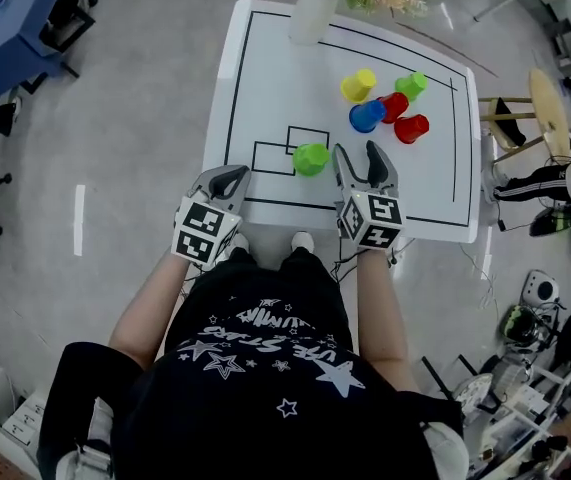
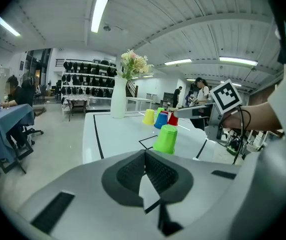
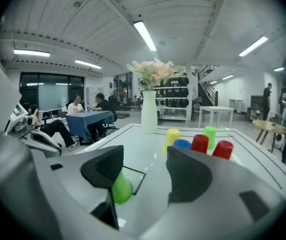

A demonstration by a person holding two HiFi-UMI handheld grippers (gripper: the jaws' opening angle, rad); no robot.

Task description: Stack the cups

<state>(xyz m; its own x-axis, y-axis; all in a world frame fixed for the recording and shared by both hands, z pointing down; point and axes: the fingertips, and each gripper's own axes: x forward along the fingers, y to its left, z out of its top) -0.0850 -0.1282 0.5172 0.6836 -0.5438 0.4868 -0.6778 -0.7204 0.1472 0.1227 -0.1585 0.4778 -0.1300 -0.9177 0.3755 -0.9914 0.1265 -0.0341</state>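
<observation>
Right gripper (image 3: 145,170) spread, empty; left gripper (image 2: 145,174) pressed together; green cup (image 1: 310,158) inverted

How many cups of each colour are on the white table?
green cups: 2
red cups: 2
yellow cup: 1
blue cup: 1
total: 6

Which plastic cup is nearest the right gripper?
The lone upside-down lime-green plastic cup, just left of the open right gripper; the other five cups cluster farther back on the table.
</observation>
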